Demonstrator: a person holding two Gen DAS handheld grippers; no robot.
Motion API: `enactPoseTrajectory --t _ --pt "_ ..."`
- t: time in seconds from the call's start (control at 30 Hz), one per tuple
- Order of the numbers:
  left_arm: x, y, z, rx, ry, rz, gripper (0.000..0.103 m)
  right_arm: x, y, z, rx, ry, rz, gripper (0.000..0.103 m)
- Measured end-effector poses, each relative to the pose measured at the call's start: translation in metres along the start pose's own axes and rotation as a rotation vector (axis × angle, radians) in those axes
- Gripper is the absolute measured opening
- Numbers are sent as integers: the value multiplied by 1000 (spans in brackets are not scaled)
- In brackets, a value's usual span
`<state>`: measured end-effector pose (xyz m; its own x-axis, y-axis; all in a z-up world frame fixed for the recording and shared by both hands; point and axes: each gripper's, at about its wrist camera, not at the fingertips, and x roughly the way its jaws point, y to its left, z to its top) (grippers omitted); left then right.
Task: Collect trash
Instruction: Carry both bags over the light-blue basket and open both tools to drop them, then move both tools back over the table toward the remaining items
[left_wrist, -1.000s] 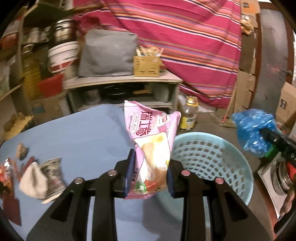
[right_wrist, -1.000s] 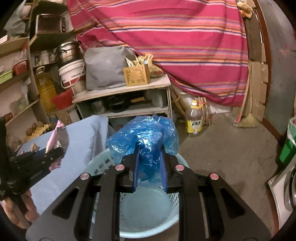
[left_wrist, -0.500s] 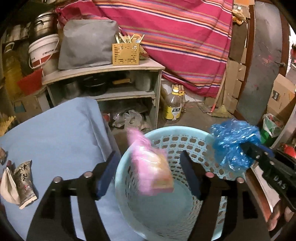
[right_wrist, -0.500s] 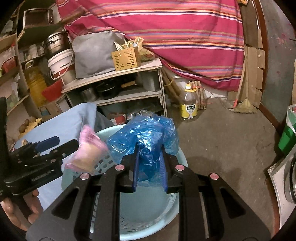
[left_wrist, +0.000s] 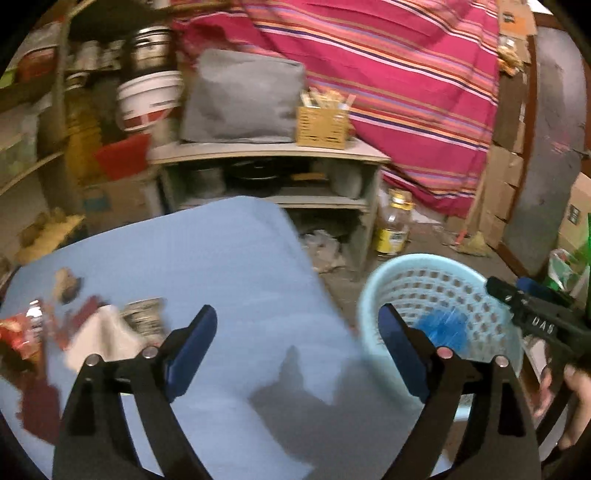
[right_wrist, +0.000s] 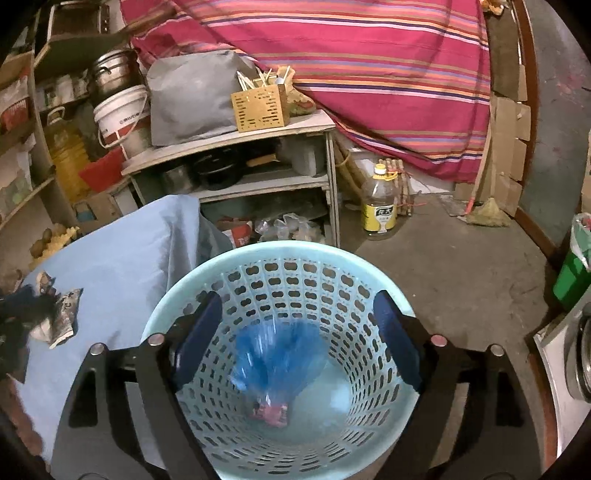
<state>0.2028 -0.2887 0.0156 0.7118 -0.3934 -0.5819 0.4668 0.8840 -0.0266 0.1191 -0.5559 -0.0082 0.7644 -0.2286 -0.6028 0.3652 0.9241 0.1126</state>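
Trash (left_wrist: 110, 328) lies in a loose heap at the lower left of the left view, on the blue cloth (left_wrist: 229, 266), left of the left gripper (left_wrist: 295, 345), whose jaws have just been opening and stand wide, empty. At right, the right gripper (right_wrist: 295, 334), jaws likewise just opened, hangs over the basket (right_wrist: 280, 249), the blue bag (right_wrist: 280, 358) dropping inside. I judge the left hand nearer the heap.

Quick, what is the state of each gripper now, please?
Left gripper: jaws just opened, nothing between them.
Right gripper: jaws just opened, empty; blue bag in basket.
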Motion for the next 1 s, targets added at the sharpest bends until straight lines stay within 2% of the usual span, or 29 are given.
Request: enactPoseTrajectory --t 0.07,0.23,0.43,0.53,0.73,0.9,1.0 --pt "-14 26 -6 -11 -8 45 87 -2 8 -1 -13 -9 -11 93" --pt "-47 89 -19 -59 -26 134 91 -4 37 -3 -53 -21 -64 97" --pt "-77 159 -33 -121 -27 234 92 -12 69 3 -23 -59 -16 98" --pt "-89 181 -41 -124 -37 288 94 -14 93 5 -61 -75 -12 98" --pt "-100 213 -60 -141 -33 320 95 -8 143 -1 -139 -67 18 98" --pt "-103 235 -71 -178 -23 327 95 -3 188 -12 -260 -82 31 98" --pt "-106 245 -77 -182 -30 361 95 1 215 -21 -335 -92 28 98"
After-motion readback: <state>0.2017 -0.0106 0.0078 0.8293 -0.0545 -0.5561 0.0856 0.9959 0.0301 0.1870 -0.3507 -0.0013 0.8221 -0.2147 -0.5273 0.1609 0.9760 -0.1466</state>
